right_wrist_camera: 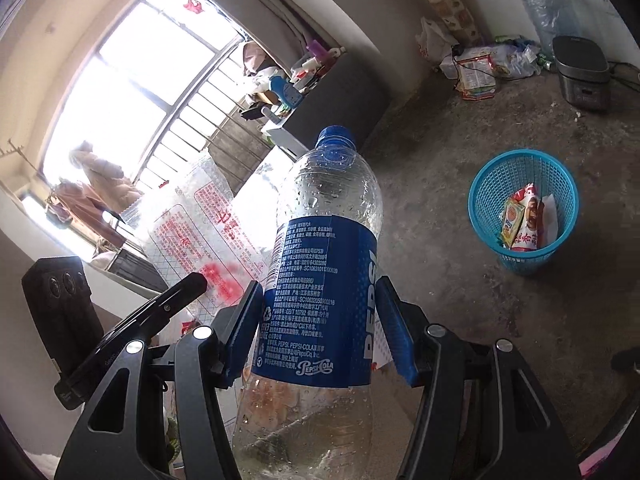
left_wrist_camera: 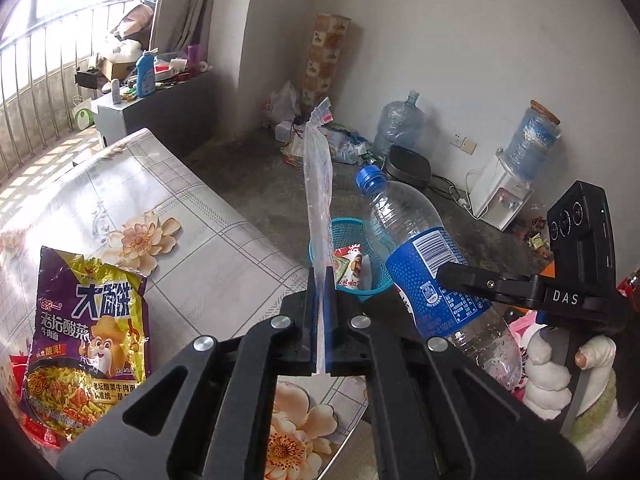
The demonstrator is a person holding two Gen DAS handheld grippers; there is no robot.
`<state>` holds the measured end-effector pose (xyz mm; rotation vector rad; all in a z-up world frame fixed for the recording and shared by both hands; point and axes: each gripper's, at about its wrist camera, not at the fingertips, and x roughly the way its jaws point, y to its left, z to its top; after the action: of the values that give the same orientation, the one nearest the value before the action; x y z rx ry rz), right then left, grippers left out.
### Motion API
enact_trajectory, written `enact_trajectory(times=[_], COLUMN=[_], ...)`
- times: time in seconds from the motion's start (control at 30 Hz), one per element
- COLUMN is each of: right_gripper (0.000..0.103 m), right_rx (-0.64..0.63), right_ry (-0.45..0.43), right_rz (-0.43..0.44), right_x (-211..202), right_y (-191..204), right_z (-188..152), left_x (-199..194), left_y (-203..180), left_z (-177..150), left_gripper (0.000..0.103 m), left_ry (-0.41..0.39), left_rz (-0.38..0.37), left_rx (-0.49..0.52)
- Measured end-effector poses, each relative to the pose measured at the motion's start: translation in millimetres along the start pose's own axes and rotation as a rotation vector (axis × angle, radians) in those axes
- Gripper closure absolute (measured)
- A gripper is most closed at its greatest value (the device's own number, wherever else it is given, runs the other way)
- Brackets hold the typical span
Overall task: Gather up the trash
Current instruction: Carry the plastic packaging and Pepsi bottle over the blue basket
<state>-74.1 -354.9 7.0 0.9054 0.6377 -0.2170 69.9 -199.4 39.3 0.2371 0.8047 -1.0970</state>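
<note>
**Blue basket on bare concrete, both claws loaded above it**

Turquoise plastic mesh forms the basket (right_wrist_camera: 524, 210), which stands alone on the grey concrete floor (right_wrist_camera: 432, 184) with open floor on every side of it. A few crumpled snack wrappers (right_wrist_camera: 524, 220) already lie inside.

Nearest the basket is the table edge (left_wrist_camera: 256, 256), covered with a flower-print cloth; in the left wrist view the basket rim shows just past that edge. A purple and yellow noodle packet (left_wrist_camera: 86, 332) lies on the cloth, well back from the basket.

The left gripper (left_wrist_camera: 320, 320) is pinched tight on a clear plastic bag (left_wrist_camera: 318, 184) that stands up edge-on in front of the basket. The right gripper (right_wrist_camera: 320, 320) clamps a clear Pepsi bottle (right_wrist_camera: 324, 264) by its blue label, cap pointing away, with the basket off to its right and lower.

Beyond the basket, against the far wall, sit a dark rice cooker (right_wrist_camera: 582, 72), a litter of bags (right_wrist_camera: 480, 68), a large water jug (left_wrist_camera: 400, 120) and a white water dispenser (left_wrist_camera: 504, 192). A barred window (right_wrist_camera: 132, 80) lights the side of the room away from the basket.
</note>
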Motion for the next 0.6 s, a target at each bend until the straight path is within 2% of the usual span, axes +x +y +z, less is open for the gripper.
enact_trajectory(times=[0.13,0.33,0.6], right_gripper=[0.046,0.046,0.046], right_rx=[0.076,0.235,0.440], right_ry=[-0.058,-0.104,-0.062], right_rz=[-0.041,-0.121,-0.178], right_x=[-16.2,-25.5,6.3], right_y=[-34.3,-102.0,-198.1], right_z=[8.8,13.5,28.1], left_x=[38.7,129.7,267.3], left_y=[-26.0,-62.9,-80.3], left_z=[26.9,55.0,66.2], left_gripper=[0.103,0.103,0.102], left_ry=[0.072,0.256,0.486], left_rz=[-0.067,-0.142,-0.095], left_rx=[0.062,0.131,0.184])
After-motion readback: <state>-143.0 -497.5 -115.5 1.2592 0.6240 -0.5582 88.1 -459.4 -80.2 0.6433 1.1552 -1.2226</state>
